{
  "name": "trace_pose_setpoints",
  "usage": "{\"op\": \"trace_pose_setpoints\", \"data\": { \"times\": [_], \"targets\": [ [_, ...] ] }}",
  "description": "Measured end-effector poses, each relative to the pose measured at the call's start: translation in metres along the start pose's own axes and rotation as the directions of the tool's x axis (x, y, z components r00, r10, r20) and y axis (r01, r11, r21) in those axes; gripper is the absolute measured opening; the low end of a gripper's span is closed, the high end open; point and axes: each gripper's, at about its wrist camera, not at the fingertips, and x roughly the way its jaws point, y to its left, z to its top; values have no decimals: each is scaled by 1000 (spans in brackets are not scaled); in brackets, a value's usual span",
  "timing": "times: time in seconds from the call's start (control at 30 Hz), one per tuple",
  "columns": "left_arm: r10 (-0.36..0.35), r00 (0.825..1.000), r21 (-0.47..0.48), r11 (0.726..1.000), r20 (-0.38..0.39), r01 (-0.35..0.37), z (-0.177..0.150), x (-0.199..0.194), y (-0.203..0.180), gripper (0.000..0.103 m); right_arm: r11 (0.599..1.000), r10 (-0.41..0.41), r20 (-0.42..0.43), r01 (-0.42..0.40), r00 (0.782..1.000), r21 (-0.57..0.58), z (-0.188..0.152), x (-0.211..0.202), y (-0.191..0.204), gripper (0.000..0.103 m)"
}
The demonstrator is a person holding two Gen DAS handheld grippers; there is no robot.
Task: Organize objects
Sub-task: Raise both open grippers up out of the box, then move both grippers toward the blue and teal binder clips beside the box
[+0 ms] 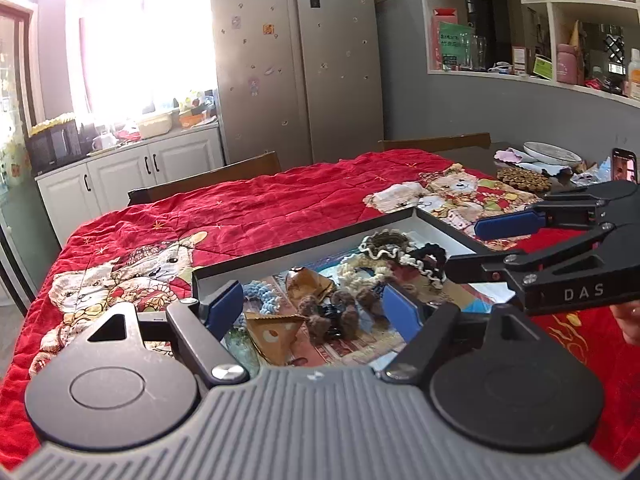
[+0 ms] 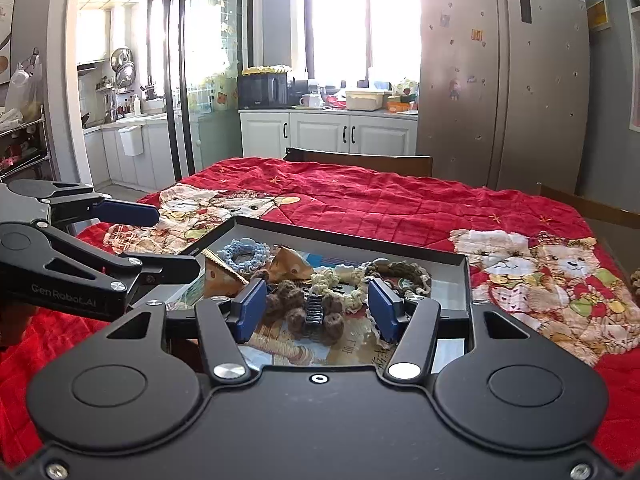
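A shallow black-rimmed tray (image 1: 304,246) (image 2: 456,280) lies on the red quilt and holds hair accessories. In it are a brown pompom claw clip (image 1: 340,314) (image 2: 316,312), a light blue crochet scrunchie (image 1: 260,296) (image 2: 244,254), brown triangular clips (image 1: 276,330) (image 2: 290,266), a cream crochet scrunchie (image 1: 368,270) (image 2: 340,284) and a dark-and-white scrunchie (image 1: 400,246) (image 2: 400,274). My left gripper (image 1: 316,308) is open above the pompom clip. My right gripper (image 2: 318,310) is open, its pads either side of the same clip. Each gripper shows in the other's view, left gripper (image 2: 168,240), right gripper (image 1: 464,248), both open.
The red quilt with bear patches (image 1: 260,204) (image 2: 400,204) covers the table. Wooden chair backs (image 1: 240,168) (image 2: 360,160) stand at the far edge. A white dish (image 1: 552,154), a beaded mat (image 1: 524,178) and a phone (image 1: 624,166) lie at the right.
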Motion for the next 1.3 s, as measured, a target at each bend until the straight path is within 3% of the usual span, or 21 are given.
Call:
{"op": "trace_pose_setpoints", "data": {
  "times": [0.7,1.3],
  "targets": [
    [-47,999,-39,998,0,47,-17,-31,-25,87,999,-36,-14,37,999,33,-33,-44,-3,56],
    [-47,994,-88,995,-98,38,-62,-12,-39,87,998,-22,-89,27,996,58,-69,-21,5,56]
  ]
}}
